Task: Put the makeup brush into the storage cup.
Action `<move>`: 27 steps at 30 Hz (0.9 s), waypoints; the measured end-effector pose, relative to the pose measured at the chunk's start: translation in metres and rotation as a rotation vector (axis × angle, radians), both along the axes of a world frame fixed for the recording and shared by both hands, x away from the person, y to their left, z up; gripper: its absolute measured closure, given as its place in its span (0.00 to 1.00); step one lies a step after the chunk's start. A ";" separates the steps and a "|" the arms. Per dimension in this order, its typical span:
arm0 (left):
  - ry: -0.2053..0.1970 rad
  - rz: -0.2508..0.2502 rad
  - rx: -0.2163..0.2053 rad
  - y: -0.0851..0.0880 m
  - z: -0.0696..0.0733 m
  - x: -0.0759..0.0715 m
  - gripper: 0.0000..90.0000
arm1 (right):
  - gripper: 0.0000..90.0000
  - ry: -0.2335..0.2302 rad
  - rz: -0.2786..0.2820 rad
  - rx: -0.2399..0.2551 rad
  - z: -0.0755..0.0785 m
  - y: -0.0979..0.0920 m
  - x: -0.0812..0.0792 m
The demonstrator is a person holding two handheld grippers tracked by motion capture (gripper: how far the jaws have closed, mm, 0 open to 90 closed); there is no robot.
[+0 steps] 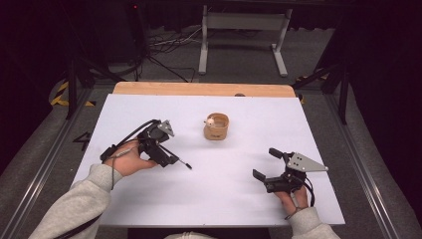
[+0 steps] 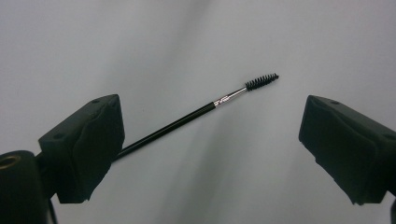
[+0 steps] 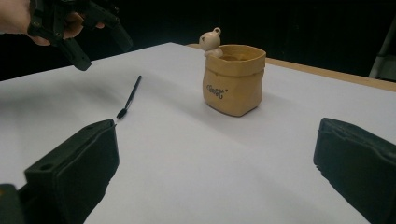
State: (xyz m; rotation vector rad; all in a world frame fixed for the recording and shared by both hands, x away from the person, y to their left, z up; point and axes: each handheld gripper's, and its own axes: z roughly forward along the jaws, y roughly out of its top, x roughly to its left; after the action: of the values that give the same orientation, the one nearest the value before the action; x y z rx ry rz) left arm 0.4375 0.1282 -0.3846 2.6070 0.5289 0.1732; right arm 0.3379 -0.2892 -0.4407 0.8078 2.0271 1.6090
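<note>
- High view: desk covered in white, wooden edge at the far side. Left gripper held left of centre, tilted down toward the desk. A thin black spoolie brush lies on the white surface just at the gripper's tip, bristle end pointing right. Whether the jaws touch it cannot be told from here
- High view: tan pouch-shaped pot with a small bear figure on its rim stands upright near the desk's middle, well apart from both grippers. Right gripper sits near the front right, jaws apart, nothing between them
- Left gripper view: spoolie brush lies flat on the white surface, handle running up from behind the left-hand jaw, silver ferrule and black bristles toward the upper right. Jaws wide apart, not clamped on the brush; the handle end passes behind one jaw, contact unclear
- Right gripper view: jaws apart, nothing held. Pot upright ahead, bear figure on its near-left rim, dark lettering on the front. Spoolie brush lies left of the pot, apart from it. Left gripper hovers just above the far end of the brush
</note>
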 end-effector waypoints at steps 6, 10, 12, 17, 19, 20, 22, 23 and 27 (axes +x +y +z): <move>0.041 -0.037 0.072 -0.007 -0.003 0.001 0.11 | 0.00 -0.009 -0.001 -0.017 0.001 0.001 -0.001; 0.047 -0.051 0.120 -0.012 -0.005 0.001 0.11 | 0.00 -0.010 -0.002 -0.016 0.001 0.001 -0.001; 0.049 -0.063 0.142 -0.015 -0.006 0.002 0.11 | 0.00 -0.009 -0.001 -0.018 0.001 0.001 -0.001; 0.056 -0.073 0.169 -0.019 -0.010 0.006 0.13 | 0.01 -0.014 -0.001 -0.024 0.001 0.001 -0.001; 0.058 -0.079 0.180 -0.020 -0.012 0.009 0.13 | 0.01 -0.013 -0.002 -0.025 0.001 0.001 -0.002; 0.060 -0.080 0.182 -0.020 -0.012 0.011 0.13 | 0.01 -0.014 -0.002 -0.025 0.002 0.001 -0.002; 0.060 -0.086 0.179 -0.021 -0.014 0.013 0.14 | 0.01 -0.015 -0.003 -0.024 0.002 0.001 -0.002; 0.062 -0.084 0.177 -0.021 -0.014 0.013 0.14 | 0.01 -0.015 -0.001 -0.023 0.002 0.001 -0.002; 0.051 -0.109 0.184 -0.023 -0.017 0.014 0.20 | 0.01 -0.017 0.000 -0.021 0.002 0.001 -0.002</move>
State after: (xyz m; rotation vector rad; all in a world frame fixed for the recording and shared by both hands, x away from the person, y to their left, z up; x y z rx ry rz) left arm 0.4513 0.1056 -0.4013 2.8180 0.4034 0.1254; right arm 0.3357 -0.2886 -0.4385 0.7842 2.0285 1.5870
